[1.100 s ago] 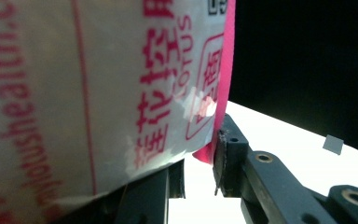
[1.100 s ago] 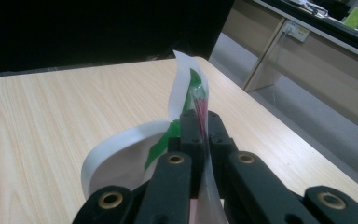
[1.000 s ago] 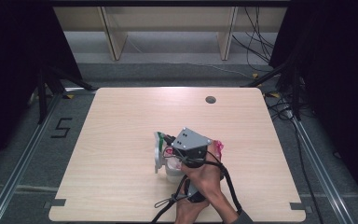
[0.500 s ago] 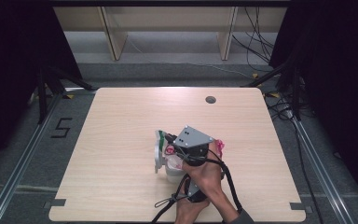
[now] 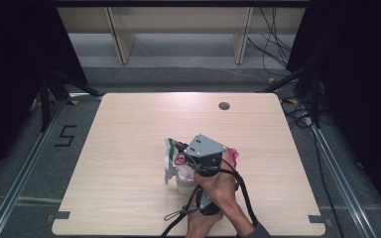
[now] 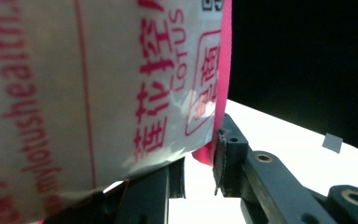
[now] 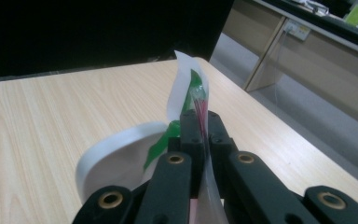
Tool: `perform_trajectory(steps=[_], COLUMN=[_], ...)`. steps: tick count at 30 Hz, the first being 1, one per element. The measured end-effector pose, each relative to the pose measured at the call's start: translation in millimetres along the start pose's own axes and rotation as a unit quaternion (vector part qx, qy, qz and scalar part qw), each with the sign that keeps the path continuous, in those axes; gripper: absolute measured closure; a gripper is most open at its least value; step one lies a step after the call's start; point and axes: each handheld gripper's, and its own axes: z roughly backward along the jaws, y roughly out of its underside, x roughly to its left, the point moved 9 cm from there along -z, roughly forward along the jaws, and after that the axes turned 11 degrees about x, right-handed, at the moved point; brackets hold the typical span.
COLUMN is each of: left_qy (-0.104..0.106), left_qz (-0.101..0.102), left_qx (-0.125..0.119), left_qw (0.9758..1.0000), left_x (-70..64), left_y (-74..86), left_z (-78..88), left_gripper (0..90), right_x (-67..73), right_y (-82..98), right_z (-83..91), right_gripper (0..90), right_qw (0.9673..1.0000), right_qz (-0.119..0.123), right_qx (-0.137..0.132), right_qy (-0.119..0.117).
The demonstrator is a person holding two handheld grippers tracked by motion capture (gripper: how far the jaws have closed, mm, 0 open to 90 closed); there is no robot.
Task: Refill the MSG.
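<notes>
both grippers are clamped on one printed plastic packet point(image 5: 178, 166) near the front middle of the counter point(image 5: 129, 129). right gripper point(image 7: 201, 122) has its jaws pinched fully together on the green-and-white edge of the film. left gripper point(image 6: 200, 156) has its jaws narrowed onto the pink-edged side with red lettering. judgement: looks like a two-handed pull to open or spread the packet; grasps are done, film doesn't look torn yet. in the high view the hands point(image 5: 218, 191) and grey plate point(image 5: 206, 145) cover most of the packet, so contents and any tear are hard to make out.
</notes>
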Motion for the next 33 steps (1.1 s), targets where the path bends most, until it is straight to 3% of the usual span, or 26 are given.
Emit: perform_trajectory(steps=[3,4,9,10,12,22,24,25,26,27,28,33], left_qy=[0.004,-0.001,0.002,0.005,-0.004,-0.002,-0.014,-0.013,-0.02,-0.023,-0.018,-0.017], left_qz=[-0.008,0.0,-0.007,0.0,-0.004,-0.007,0.001,0.002,-0.007,0.006,-0.012,-0.011], left_qx=[-0.003,-0.003,-0.002,-0.005,0.0,0.007,0.009,0.009,0.022,0.014,0.031,0.039], left_qw=[1.0,1.0,1.0,1.0,1.0,0.9999,0.9999,0.9999,0.9995,0.9996,0.9993,0.9991], left_x=[-0.4,-0.4,-0.1,-1.3,0.9,-0.5,0.5,0.4,2.8,2.6,3.2,3.9], left_y=[-0.8,-1.5,-0.6,-1.5,-0.1,3.1,4.2,4.7,7.6,6.8,10.0,13.7], left_z=[1.2,1.5,1.1,1.3,1.2,-0.1,0.2,-0.2,0.7,0.2,1.9,1.2], left_gripper=[76.0,76.0,75.9,75.9,76.0,74.9,74.3,74.1,73.6,73.1,72.9,70.8], right_x=[-0.2,0.3,-0.3,-0.2,-0.3,-5.6,-6.7,-5.9,-8.2,-9.0,-10.6,-16.2], right_y=[-0.5,-1.0,-1.3,-1.3,-1.0,0.0,0.2,1.3,0.6,1.1,1.3,3.0], right_z=[0.4,1.4,1.1,1.6,1.8,5.1,7.1,9.0,10.0,11.1,12.1,17.5], right_gripper=[89.6,89.6,89.6,89.6,89.6,89.9,89.9,89.9,89.9,89.9,89.9,90.0], right_qw=[1.0,1.0,1.0,1.0,1.0,0.9999,0.9999,0.9997,0.9998,0.9998,0.9997,0.999], right_qz=[0.004,0.002,0.004,0.002,0.001,0.0,-0.004,-0.017,-0.007,-0.01,-0.012,-0.025], right_qx=[-0.005,-0.004,-0.006,-0.006,-0.005,-0.01,-0.013,-0.01,-0.015,-0.015,-0.018,-0.028], right_qy=[-0.002,-0.001,0.0,-0.001,-0.004,-0.005,-0.01,-0.014,-0.011,-0.012,-0.013,-0.025])
